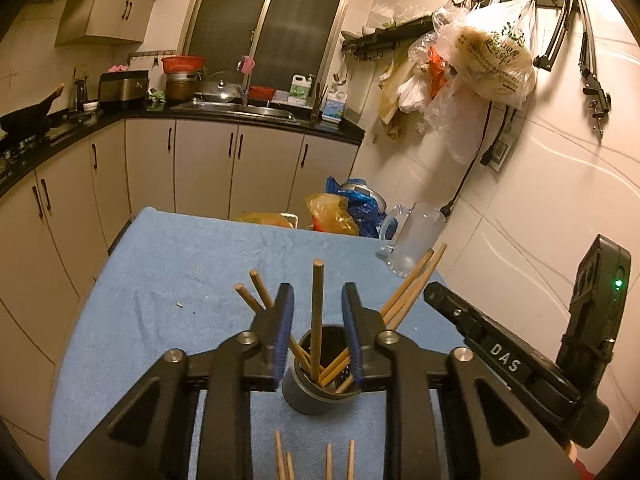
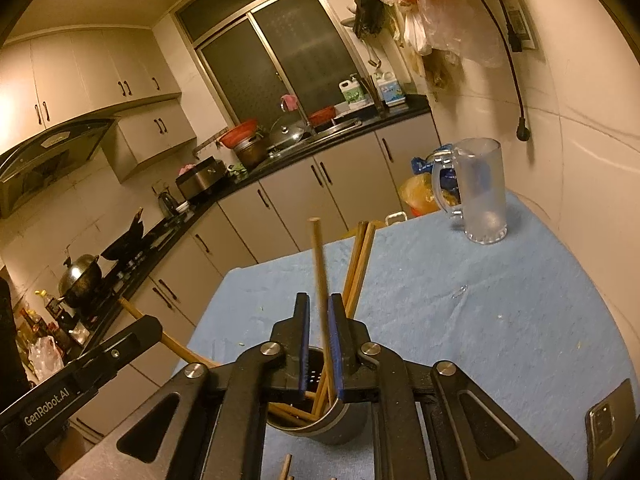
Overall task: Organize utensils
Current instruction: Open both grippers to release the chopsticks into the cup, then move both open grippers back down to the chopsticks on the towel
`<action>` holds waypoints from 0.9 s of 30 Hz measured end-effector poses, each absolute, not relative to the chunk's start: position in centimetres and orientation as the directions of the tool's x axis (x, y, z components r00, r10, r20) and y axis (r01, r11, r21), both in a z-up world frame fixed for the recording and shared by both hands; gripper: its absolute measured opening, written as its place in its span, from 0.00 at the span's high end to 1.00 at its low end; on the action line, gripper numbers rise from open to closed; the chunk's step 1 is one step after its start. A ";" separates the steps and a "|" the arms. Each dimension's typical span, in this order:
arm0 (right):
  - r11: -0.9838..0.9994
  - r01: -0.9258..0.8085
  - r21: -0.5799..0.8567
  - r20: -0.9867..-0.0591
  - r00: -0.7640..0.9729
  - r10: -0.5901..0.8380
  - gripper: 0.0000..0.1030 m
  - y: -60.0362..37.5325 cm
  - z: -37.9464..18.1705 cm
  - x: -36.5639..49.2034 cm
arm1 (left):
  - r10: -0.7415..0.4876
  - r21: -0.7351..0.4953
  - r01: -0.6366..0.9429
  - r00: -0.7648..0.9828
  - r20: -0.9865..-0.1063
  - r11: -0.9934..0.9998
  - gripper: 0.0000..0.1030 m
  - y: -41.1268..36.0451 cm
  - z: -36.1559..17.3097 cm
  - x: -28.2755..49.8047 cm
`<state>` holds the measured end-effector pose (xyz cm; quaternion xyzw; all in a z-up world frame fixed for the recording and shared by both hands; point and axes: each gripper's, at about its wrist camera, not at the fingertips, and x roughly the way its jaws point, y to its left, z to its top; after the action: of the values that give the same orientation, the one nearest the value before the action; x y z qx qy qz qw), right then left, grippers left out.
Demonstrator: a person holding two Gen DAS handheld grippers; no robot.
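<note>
Your left claw (image 1: 318,300) is parted w/ one upright chopstick (image 1: 317,312) loose between; right claw (image 2: 319,312) barely apart round it. Holder (image 1: 316,384) sits by tabletop (image 1: 160,264) near edge.

White letters "DAS" on a label strip along the black arm of the right tongs (image 1: 436,292), seen just right of the left tongs (image 1: 318,304). "GenRobot.AI" printed in white along the black arm (image 2: 52,408) left of the right tongs (image 2: 319,312). Green print on hanging plastic bag (image 1: 496,44) unreadable.
</note>
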<state>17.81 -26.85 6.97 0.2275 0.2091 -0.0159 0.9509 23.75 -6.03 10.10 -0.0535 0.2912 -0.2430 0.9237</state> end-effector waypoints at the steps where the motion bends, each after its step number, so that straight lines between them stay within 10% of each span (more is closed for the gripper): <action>1: 0.896 0.121 0.427 -0.399 0.915 0.066 0.88 -26.9 7.2 17.6 | -0.483 -0.242 0.420 0.713 -0.509 0.875 0.77 -5.9 10.3 23.6; 15: 0.892 0.105 0.440 -0.372 0.925 0.075 0.80 -26.8 8.2 12.2 | -0.498 -0.260 0.426 0.744 -0.445 0.867 0.71 -3.0 12.1 18.8; 27: 0.893 0.142 0.428 -0.536 0.835 0.124 0.80 -25.2 2.1 9.9 | -0.483 -0.282 0.393 0.662 -0.573 0.875 0.71 -0.3 5.5 16.0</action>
<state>9.88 -25.16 2.12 0.2316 0.2871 -0.0051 0.9295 16.03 -0.30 5.46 -0.0670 0.3331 -0.2410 0.9091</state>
